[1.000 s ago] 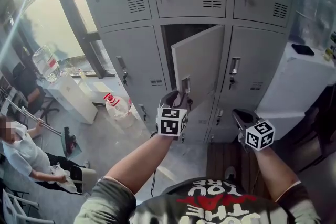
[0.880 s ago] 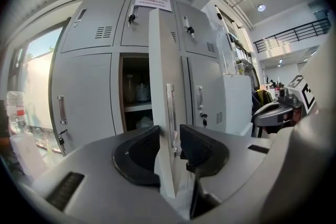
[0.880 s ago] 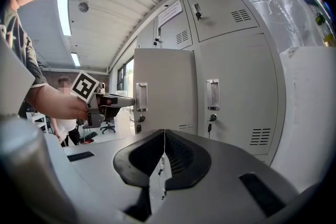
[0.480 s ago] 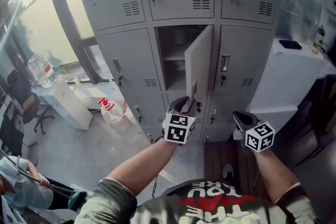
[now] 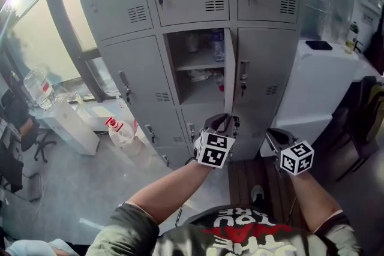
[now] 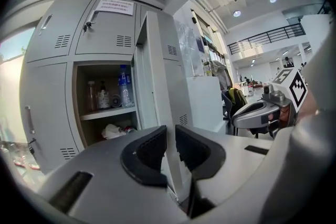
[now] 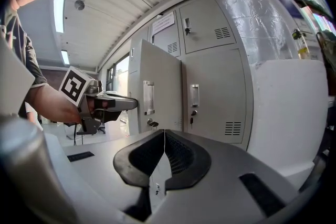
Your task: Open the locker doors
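grey steel locker door (image 5: pixel 228 69) is standing wide open, its lower edge just beyond the left gripper (image 5: pixel 222 122), whose jaws are closing on nothing; the right gripper (image 5: pixel 275 133) is hanging alongside, jaws closed and empty.

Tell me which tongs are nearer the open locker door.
Left. The left tongs sit at the open locker door's free edge, jaws closing, the edge in line with their gap. The right tongs hang shut and empty further right, before the closed neighbouring locker.
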A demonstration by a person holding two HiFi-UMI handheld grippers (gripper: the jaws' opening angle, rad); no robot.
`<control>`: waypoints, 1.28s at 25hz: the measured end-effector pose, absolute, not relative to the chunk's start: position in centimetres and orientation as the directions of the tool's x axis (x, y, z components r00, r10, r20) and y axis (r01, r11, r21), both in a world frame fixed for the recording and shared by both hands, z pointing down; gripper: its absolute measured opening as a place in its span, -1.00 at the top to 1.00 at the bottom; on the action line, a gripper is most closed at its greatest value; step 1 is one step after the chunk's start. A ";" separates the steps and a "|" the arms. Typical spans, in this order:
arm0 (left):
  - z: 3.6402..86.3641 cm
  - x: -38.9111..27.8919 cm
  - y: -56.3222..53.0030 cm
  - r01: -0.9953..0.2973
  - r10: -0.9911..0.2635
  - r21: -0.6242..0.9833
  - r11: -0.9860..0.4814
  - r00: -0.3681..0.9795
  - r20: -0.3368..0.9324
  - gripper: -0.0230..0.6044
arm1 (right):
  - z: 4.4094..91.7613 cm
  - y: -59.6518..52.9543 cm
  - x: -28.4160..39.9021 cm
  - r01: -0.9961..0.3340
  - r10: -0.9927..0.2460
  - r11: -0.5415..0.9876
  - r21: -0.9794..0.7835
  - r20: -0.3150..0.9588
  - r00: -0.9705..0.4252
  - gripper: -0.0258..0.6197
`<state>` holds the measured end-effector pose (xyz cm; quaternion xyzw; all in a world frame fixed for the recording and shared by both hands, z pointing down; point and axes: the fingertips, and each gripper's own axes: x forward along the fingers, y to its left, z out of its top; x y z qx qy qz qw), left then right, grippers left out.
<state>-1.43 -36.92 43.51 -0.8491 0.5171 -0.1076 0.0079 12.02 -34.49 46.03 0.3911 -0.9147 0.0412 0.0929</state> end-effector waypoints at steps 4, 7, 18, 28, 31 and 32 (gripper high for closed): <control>43.6 0.3 -36.9 -0.865 -0.868 -0.122 -0.487 0.464 0.176 0.76 | 46.2 -34.0 13.3 -0.738 -0.723 0.674 -0.002 0.205 -0.660 0.81; 43.5 0.9 -37.0 -0.861 -0.862 -0.109 -0.497 0.475 0.178 0.76 | 46.1 -33.8 14.1 -0.748 -0.732 0.664 -0.002 0.205 -0.650 0.81; 43.1 -0.8 -32.4 -0.781 -0.778 0.021 -0.624 0.623 0.073 0.75 | 46.4 -33.2 13.2 -0.728 -0.710 0.685 -0.017 0.204 -0.674 0.81; 47.7 -12.0 -25.6 -0.775 -0.806 0.271 -0.571 0.591 -0.010 0.90 | 46.5 -31.9 11.2 -0.687 -0.669 0.724 -0.065 0.181 -0.721 0.81; 49.1 -13.2 -24.4 -0.778 -0.805 0.270 -0.567 0.593 0.017 0.91 | 46.7 -31.9 10.5 -0.680 -0.661 0.730 -0.070 0.183 -0.728 0.81; 49.2 -13.4 -24.3 -0.780 -0.807 0.269 -0.565 0.591 0.020 0.91 | 46.7 -32.0 10.3 -0.678 -0.659 0.731 -0.070 0.182 -0.730 0.81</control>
